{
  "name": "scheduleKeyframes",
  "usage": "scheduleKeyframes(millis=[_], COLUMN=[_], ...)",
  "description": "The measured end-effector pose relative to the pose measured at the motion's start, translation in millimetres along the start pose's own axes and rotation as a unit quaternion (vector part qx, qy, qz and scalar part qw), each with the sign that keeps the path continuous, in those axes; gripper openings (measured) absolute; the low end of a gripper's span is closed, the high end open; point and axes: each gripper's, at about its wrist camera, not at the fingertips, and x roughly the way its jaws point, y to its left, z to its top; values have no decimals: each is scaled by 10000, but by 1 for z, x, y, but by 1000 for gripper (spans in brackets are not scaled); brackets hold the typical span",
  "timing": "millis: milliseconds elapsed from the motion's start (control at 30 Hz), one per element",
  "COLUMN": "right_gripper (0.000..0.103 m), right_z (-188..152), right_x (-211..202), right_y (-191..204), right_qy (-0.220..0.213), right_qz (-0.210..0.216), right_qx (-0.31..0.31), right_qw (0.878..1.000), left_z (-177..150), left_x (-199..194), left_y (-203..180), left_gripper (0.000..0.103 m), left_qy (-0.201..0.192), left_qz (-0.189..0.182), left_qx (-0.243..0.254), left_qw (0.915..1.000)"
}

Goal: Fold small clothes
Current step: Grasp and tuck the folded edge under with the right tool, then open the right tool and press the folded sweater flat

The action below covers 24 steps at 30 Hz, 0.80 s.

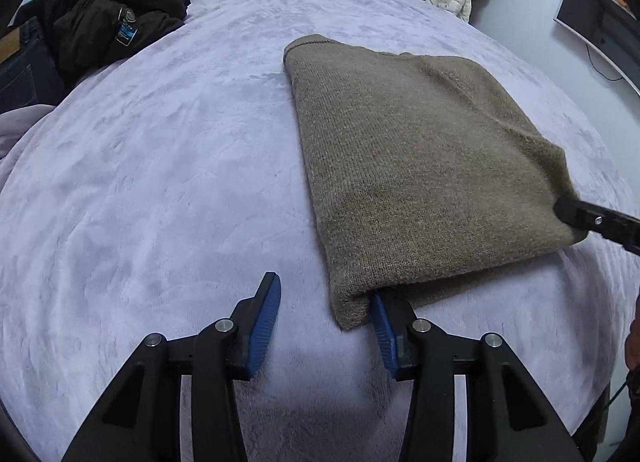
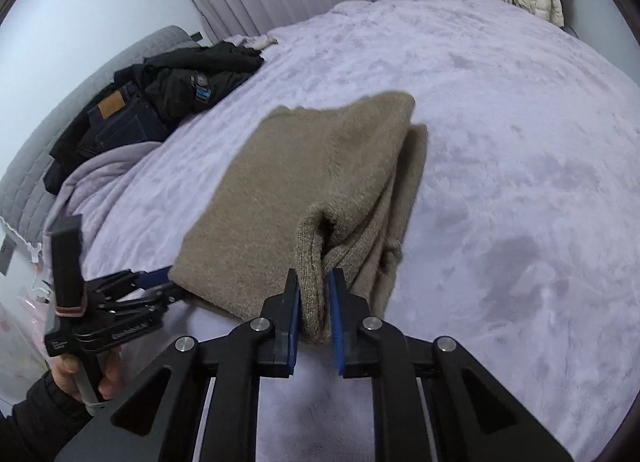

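Folded tan sweater lies on the lavender bed, my right hand-held gripper pinching its near corner while my left hand-held gripper stands half-spread around the other corner, unclamped.

Your left gripper and right gripper look alike: black angular linkage arms, round silver pins at the joints, ribbed blue pads on the fingers. Your left hand comes out of a black quilted sleeve.
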Motion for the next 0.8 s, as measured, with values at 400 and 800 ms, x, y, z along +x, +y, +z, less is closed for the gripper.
scheduleKeyframes(millis=[400, 800], right_gripper=[68, 34], right_z=[20, 32], right_x=[-50, 37], right_y=[15, -45], right_qy=[-857, -56], right_qz=[221, 1378], right_qx=[-401, 513], right_qw=[9953, 9891], left_z=[40, 71], left_x=[-65, 57], left_y=[-4, -5], left_gripper=[103, 103], left_qy=[-853, 542], left_qz=[-755, -888], left_qx=[-137, -1095], left_qw=[9934, 9885])
